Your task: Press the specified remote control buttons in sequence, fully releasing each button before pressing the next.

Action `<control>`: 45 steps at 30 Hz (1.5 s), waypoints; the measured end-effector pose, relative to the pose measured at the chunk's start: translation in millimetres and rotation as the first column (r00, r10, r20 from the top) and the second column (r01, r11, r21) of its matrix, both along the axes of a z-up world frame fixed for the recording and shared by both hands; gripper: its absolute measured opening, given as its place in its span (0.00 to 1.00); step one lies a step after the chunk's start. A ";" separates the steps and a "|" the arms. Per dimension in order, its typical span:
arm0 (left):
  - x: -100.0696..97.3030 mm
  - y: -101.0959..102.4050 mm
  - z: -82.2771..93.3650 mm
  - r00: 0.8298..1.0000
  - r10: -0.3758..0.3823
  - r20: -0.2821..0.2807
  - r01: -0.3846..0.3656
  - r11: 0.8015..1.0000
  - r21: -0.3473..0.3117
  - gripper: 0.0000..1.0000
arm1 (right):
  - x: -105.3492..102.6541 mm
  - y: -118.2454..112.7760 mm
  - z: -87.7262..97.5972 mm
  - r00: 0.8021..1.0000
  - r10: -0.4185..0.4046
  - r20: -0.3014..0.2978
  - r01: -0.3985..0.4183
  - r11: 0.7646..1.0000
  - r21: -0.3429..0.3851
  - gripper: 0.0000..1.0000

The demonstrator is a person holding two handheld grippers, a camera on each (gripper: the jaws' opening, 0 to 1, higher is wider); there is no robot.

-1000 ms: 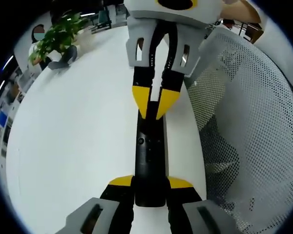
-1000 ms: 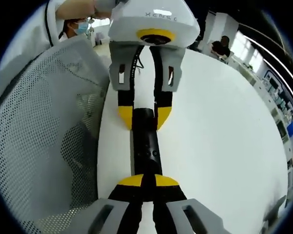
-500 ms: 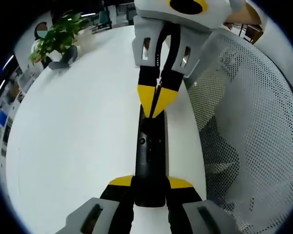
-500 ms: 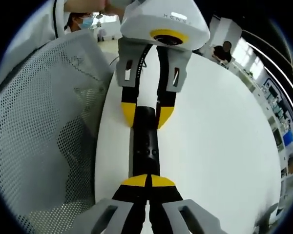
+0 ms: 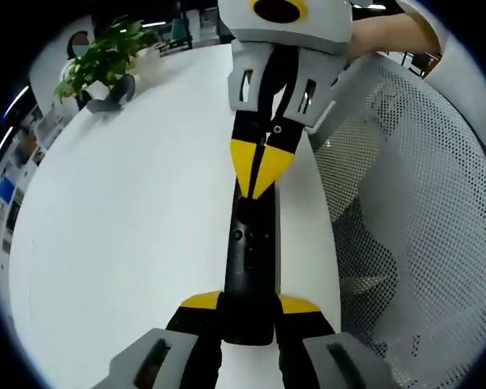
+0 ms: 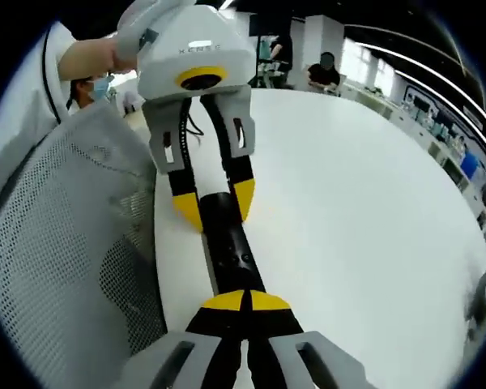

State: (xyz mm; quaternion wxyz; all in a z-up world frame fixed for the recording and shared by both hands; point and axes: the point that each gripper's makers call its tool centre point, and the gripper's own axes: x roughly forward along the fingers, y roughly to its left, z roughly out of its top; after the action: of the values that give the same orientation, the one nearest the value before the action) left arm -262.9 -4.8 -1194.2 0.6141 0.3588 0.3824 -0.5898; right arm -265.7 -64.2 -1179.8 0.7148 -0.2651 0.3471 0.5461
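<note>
A slim black remote (image 5: pixel 249 251) lies lengthwise on the white table (image 5: pixel 130 203). In the left gripper view, my left gripper (image 5: pixel 249 302) is shut on the remote's near end, one yellow fingertip on each side. My right gripper (image 5: pixel 259 190) reaches in from the top, shut, its joined yellow tips over the remote's far part; contact cannot be told. In the right gripper view, my right gripper (image 6: pixel 245 301) is shut just above the remote (image 6: pixel 227 247), and the left gripper (image 6: pixel 216 204) clamps the far end.
A grey mesh chair back (image 5: pixel 413 203) stands right beside the table edge, also in the right gripper view as the chair back (image 6: pixel 57 243). A potted plant (image 5: pixel 101 61) sits at the table's far corner. People (image 6: pixel 328 69) sit in the background.
The right gripper's jaws went from slightly apart to shut over the remote. The right gripper view has since tilted with the hand. The left gripper keeps its hold.
</note>
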 end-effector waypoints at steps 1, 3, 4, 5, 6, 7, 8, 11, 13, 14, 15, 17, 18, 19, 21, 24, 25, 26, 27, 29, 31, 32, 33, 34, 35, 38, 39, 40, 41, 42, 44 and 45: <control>0.0 -0.2 0.0 1.000 0.001 0.000 -0.001 1.000 0.001 0.24 | -2.9 4.3 0.2 1.000 0.016 0.002 -0.016 1.000 -0.003 0.00; -0.4 -0.1 0.0 1.000 -0.002 0.000 0.002 1.000 0.007 0.24 | -1.4 5.2 -0.9 0.997 0.062 0.046 -0.060 0.997 -0.052 0.00; -0.4 0.0 0.0 1.000 -0.003 0.000 0.003 1.000 0.008 0.24 | -0.9 6.1 -1.3 0.996 0.073 0.052 -0.070 0.996 -0.060 0.00; -0.5 0.1 0.0 1.000 -0.005 0.001 0.005 1.000 0.008 0.24 | -1.2 6.8 -2.3 0.996 0.080 0.050 -0.077 0.995 -0.071 0.00; -0.5 0.1 0.0 1.000 -0.011 0.003 0.011 1.000 0.006 0.24 | -0.2 7.9 -1.5 0.995 0.085 0.050 -0.081 0.994 -0.079 0.00; -0.6 0.3 0.0 1.000 -0.013 0.004 0.013 1.000 0.004 0.24 | 0.1 8.0 -1.7 0.995 0.086 0.046 -0.082 0.993 -0.084 0.00; -0.6 0.4 0.1 1.000 -0.016 0.005 0.016 1.000 0.001 0.24 | 0.8 8.4 -2.2 0.995 0.091 0.035 -0.087 0.991 -0.097 0.00; -0.9 0.4 0.4 1.000 -0.025 0.007 0.025 1.000 -0.008 0.24 | 1.6 9.1 -3.1 0.995 0.100 0.009 -0.098 0.986 -0.134 0.00; -0.9 0.0 0.3 0.999 -0.034 0.012 0.034 0.999 -0.001 0.24 | 1.5 9.6 -4.2 0.991 0.135 0.024 -0.129 0.977 -0.167 0.00; -1.0 -0.3 0.3 0.999 -0.039 0.013 0.039 0.999 0.005 0.24 | 1.4 10.2 -4.5 0.990 0.140 0.031 -0.133 0.976 -0.174 0.00; -1.1 -0.5 0.2 0.999 -0.045 0.015 0.045 0.999 0.012 0.24 | 1.6 11.5 -5.0 0.989 0.142 0.041 -0.132 0.976 -0.174 0.00; -0.9 -0.5 0.1 0.998 -0.054 0.014 0.054 0.998 0.020 0.24 | 4.1 11.5 -4.3 0.995 0.103 0.017 -0.099 0.984 -0.147 0.00; -1.0 -0.4 0.1 0.998 -0.057 0.014 0.057 0.998 0.024 0.24 | 3.4 11.9 -4.1 0.998 0.063 -0.013 -0.064 0.991 -0.121 0.00; -0.7 -0.2 0.1 0.998 -0.056 0.013 0.056 0.998 0.025 0.24 | 5.0 11.6 -3.1 0.999 0.012 -0.049 -0.016 0.996 -0.090 0.00; -0.7 0.2 0.1 0.999 -0.049 0.014 0.049 0.999 0.020 0.24 | 5.9 11.7 -2.1 0.999 -0.005 -0.052 0.002 0.999 -0.049 0.00; -0.5 1.3 0.2 0.999 -0.035 0.010 0.035 0.999 -0.005 0.24 | 4.5 11.0 -1.4 0.999 -0.019 -0.037 0.018 1.000 -0.019 0.00; -0.6 1.1 0.2 0.999 -0.034 0.010 0.034 0.999 -0.007 0.24 | 4.3 11.3 -1.5 0.999 -0.022 -0.031 0.022 1.000 -0.012 0.00; -0.8 0.6 0.2 0.999 -0.034 0.011 0.034 0.999 -0.007 0.24 | 4.1 13.1 -0.9 0.999 -0.025 -0.022 0.025 1.000 0.002 0.00; -0.9 0.6 0.1 0.999 -0.034 0.011 0.034 0.999 -0.006 0.24 | 3.4 16.8 0.4 0.999 -0.030 -0.023 0.031 0.999 0.027 0.00; -1.0 0.4 -0.1 0.999 -0.034 0.010 0.034 0.999 0.000 0.24 | 1.3 23.1 3.6 0.998 -0.047 -0.033 0.049 0.997 0.065 0.00; -1.1 0.4 -0.3 0.999 -0.036 0.009 0.036 0.999 0.005 0.24 | 1.4 25.1 2.9 0.999 -0.045 -0.013 0.046 0.998 0.051 0.00; -1.1 0.4 -0.4 0.999 -0.037 0.009 0.036 0.999 0.006 0.24 | 3.0 23.0 0.6 1.000 -0.028 0.012 0.028 0.999 0.019 0.00; -1.3 0.5 -0.4 0.999 -0.039 0.009 0.039 0.999 0.006 0.24 | 3.9 23.2 -1.3 0.999 0.001 0.039 0.000 1.000 -0.006 0.00; -1.3 0.6 -0.5 0.999 -0.039 0.008 0.039 0.999 0.005 0.24 | 3.6 23.7 -1.9 0.999 0.009 0.044 -0.008 1.000 -0.011 0.00; -1.3 0.7 -0.5 0.999 -0.039 0.008 0.039 0.999 0.003 0.24 | 3.4 25.1 -0.5 0.998 0.027 0.058 -0.026 1.000 -0.014 0.00; -1.4 1.1 -0.5 0.999 -0.041 0.007 0.041 0.999 -0.008 0.24 | 2.4 24.6 -2.3 0.994 0.061 0.089 -0.056 0.997 -0.058 0.00; -1.4 1.2 -0.5 0.999 -0.039 0.007 0.039 0.999 -0.011 0.24 | 2.0 25.6 -2.7 0.995 0.052 0.088 -0.047 0.997 -0.064 0.00; -1.7 1.2 -0.7 0.999 -0.040 0.007 0.040 0.999 -0.014 0.24 | 1.9 25.6 -2.7 0.994 0.053 0.092 -0.047 0.996 -0.070 0.00; -1.8 1.1 -0.8 0.999 -0.041 0.008 0.041 0.999 -0.016 0.24 | 2.7 25.7 -3.1 0.995 0.047 0.089 -0.040 0.996 -0.078 0.00; -1.9 0.9 -0.7 0.999 -0.043 0.009 0.043 0.999 -0.017 0.24 | 2.9 25.6 -3.2 0.995 0.043 0.087 -0.036 0.996 -0.083 0.00; -1.8 1.0 -0.7 0.999 -0.042 0.007 0.042 0.999 -0.020 0.24 | 3.6 24.6 -3.5 0.996 0.027 0.082 -0.020 0.996 -0.083 0.00; -1.7 1.0 -0.7 0.999 -0.041 0.006 0.042 0.999 -0.022 0.24 | 3.8 24.4 -3.5 0.997 0.003 0.073 0.002 0.997 -0.071 0.00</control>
State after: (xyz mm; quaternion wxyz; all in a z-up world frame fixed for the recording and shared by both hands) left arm -264.7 -3.8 -1195.0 0.6067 0.3617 0.3667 -0.6055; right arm -261.9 -39.8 -1183.4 0.7169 -0.3102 0.3401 0.5236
